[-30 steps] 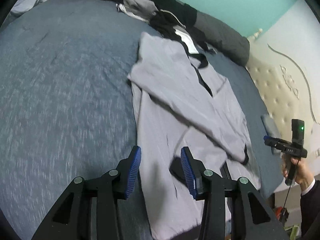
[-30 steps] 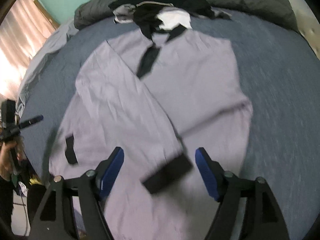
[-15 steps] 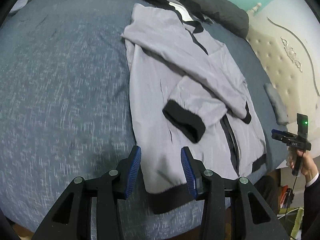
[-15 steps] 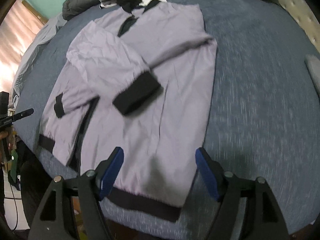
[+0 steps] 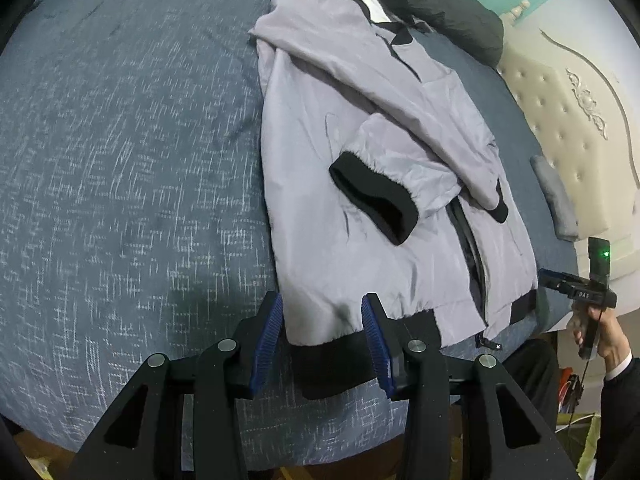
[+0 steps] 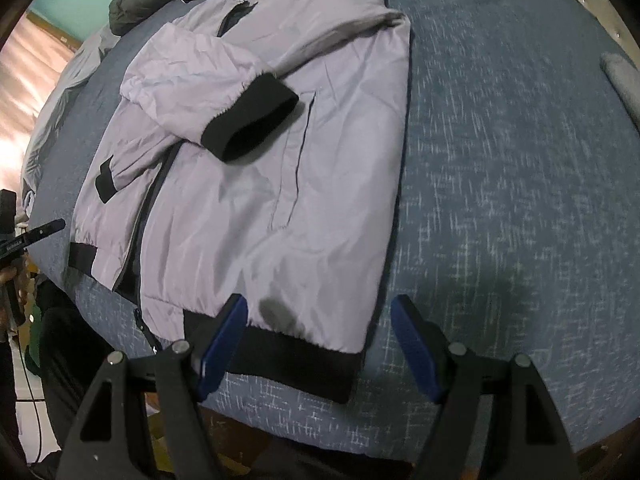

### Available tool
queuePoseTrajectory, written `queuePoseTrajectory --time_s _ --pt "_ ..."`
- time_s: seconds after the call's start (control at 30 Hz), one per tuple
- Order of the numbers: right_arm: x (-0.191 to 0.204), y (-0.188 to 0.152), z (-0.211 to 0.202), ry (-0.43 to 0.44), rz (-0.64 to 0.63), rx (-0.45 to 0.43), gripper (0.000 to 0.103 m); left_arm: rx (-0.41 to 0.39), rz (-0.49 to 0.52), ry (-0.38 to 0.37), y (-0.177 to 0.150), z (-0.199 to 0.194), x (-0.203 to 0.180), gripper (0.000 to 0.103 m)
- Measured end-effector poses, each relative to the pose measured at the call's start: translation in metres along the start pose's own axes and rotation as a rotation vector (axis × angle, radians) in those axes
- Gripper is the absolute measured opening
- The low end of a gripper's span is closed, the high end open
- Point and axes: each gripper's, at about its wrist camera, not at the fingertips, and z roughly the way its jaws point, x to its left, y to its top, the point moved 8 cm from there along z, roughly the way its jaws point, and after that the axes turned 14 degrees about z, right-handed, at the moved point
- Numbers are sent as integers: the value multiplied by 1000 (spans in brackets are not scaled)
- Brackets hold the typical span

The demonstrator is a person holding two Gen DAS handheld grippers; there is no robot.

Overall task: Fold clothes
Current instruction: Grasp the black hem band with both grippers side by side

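One grey jacket (image 5: 360, 208), two grippers (image 5: 322, 336), one bed (image 5: 120, 160)

Grey jacket (image 5: 320, 216), black cuffs, flat on bed, sleeves folded in

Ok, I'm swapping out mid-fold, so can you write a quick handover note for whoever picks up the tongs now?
Left tongs: open, empty, over one corner of the jacket's black hem band.
Right tongs: open, empty, over the other hem corner.
Grey jacket: flat on the blue bed, front up; other clothes piled behind the collar.
Done: both sleeves folded across the front, black cuff on top.
Left: grip the hem, probably fold it up toward the collar.
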Motion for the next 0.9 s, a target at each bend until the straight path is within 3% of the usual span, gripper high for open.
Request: queuePoseTrajectory --time_s 0.7,0.9 --pt "-18 -19 17 39 72 82 75 68 -44 -80 -26 39 0 44" --pt "-11 -21 16 48 61 90 65 64 -52 -94 -30 44 -4 43"
